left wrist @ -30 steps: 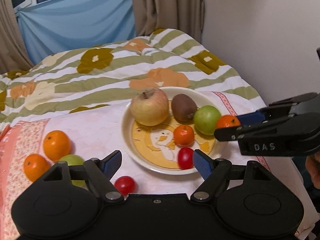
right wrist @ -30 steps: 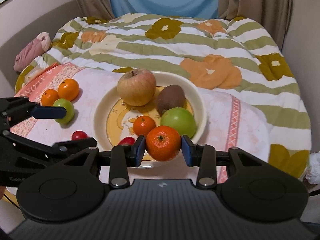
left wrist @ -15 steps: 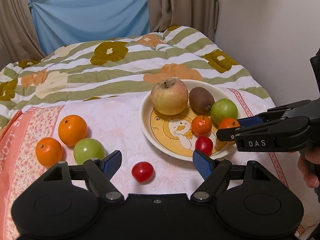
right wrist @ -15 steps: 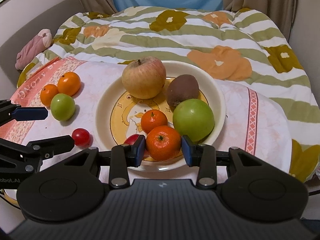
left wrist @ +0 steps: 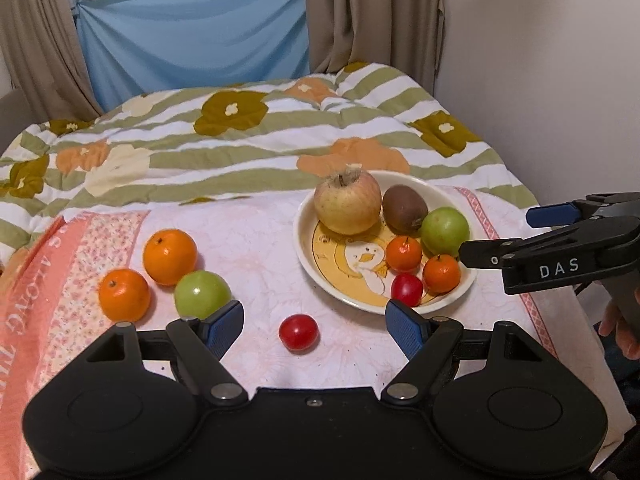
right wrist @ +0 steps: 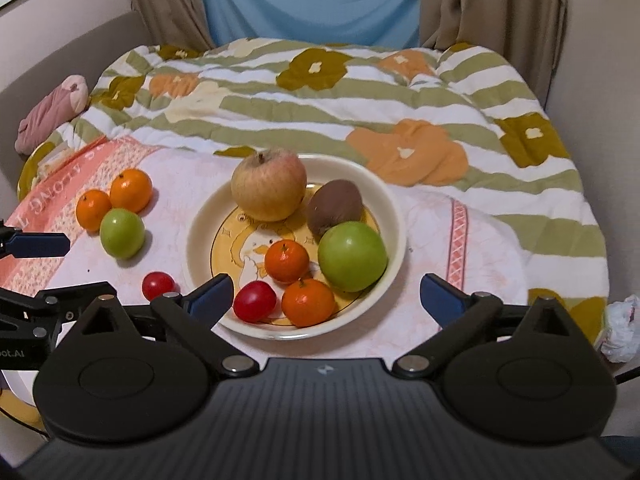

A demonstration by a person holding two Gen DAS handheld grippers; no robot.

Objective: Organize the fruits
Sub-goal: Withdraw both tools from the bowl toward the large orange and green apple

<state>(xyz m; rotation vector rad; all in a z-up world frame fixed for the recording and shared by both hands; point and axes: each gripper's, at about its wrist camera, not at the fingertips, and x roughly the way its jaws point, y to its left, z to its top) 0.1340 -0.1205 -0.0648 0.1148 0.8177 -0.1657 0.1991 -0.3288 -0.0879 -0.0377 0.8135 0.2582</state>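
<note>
**Both hand-held grippers released; six fruits in plate, four on cloth**

Right hand-held gripper (right wrist: pixel 326 294): jaws spread wide, nothing between them. It sits low at the near rim of the plate (right wrist: pixel 394 216). The left blue pad (right wrist: pixel 212 294) overlaps the plate rim in this view; contact cannot be judged. Its body hides the plate's nearest edge.

Left hand-held gripper (left wrist: pixel 314 326): jaws apart, empty. The loose red tomato (left wrist: pixel 299 331) lies on the cloth between the fingers, touching neither pad. In the right wrist view this gripper is cut off at the left frame edge; only one blue pad and part of the black frame show.

Plate contents, right wrist view: large apple (right wrist: pixel 269 185) at the far side, kiwi (right wrist: pixel 335 207) beside it, green apple (right wrist: pixel 353 256) at the right, two mandarins, one in the centre (right wrist: pixel 287 261) and one nearer (right wrist: pixel 308 302), and a red tomato (right wrist: pixel 255 301) at the near left. The duck print on the plate floor is partly covered by fruit.

Outside the plate, left wrist view: two oranges (left wrist: pixel 170 256) (left wrist: pixel 124 294) and a green fruit (left wrist: pixel 203 294) clustered on the pink cloth (left wrist: pixel 248 240), well apart from the plate. The green fruit's lower edge is hidden behind the left gripper's finger.

Cloth lies over a striped floral quilt (right wrist: pixel 320 92). A fingertip of the person's hand (left wrist: pixel 622 330) shows at the right edge, mostly cut off.
</note>
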